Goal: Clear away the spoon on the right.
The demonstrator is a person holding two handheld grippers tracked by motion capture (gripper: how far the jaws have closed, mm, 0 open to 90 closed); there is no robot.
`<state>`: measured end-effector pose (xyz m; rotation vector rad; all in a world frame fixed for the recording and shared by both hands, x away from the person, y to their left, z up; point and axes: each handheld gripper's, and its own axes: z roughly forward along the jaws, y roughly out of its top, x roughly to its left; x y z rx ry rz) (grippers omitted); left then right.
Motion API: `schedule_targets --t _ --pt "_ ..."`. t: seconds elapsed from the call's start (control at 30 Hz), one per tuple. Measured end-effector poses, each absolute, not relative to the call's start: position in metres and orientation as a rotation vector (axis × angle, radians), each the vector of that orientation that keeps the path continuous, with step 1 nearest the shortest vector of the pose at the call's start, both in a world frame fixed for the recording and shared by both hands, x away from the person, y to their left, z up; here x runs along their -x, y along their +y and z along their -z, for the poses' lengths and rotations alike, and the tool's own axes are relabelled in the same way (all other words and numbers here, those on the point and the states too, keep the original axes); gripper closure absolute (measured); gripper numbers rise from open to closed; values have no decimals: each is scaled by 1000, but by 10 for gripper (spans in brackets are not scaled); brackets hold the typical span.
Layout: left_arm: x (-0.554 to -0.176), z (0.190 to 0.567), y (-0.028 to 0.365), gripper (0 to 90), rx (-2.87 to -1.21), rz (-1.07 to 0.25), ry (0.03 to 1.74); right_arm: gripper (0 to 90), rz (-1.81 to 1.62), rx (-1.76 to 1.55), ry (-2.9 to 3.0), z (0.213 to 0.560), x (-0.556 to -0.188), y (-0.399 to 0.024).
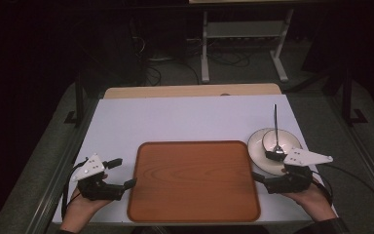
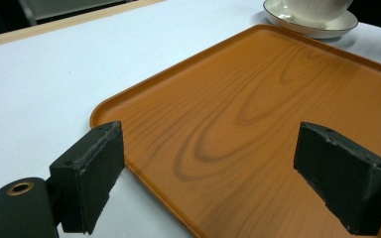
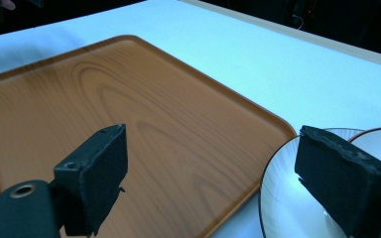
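A brown wood-grain tray [image 1: 194, 179] lies empty at the front middle of the white table. My left gripper [image 1: 121, 173] is at the tray's left edge, open, its jaws standing either side of the tray's near left corner [image 2: 99, 111]. My right gripper [image 1: 265, 166] is at the tray's right edge, open too, with one jaw over the tray [image 3: 129, 124] and the other over a white saucer [image 3: 283, 198]. On that saucer [image 1: 256, 148] stands a white cup [image 1: 281, 140] with a spoon [image 1: 275, 124] upright in it. The saucer [image 2: 311, 27] also appears far off in the left gripper view.
The white sheet [image 1: 175, 117] covers a wooden tabletop whose back strip [image 1: 190, 90] shows beyond it. A metal stand [image 1: 243, 39] and cables sit on the dark floor behind the table. Metal frame rails [image 1: 58, 175] run along both sides.
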<state>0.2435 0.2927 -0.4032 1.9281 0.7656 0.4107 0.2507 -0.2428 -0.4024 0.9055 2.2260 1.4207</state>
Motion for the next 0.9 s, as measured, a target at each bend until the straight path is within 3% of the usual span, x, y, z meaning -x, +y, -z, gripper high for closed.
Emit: schedule_targets --t 0.9 --pt "-245 400 300 123 -1874 -389 736 125 -1424 -939 2164 389 -264 -245"
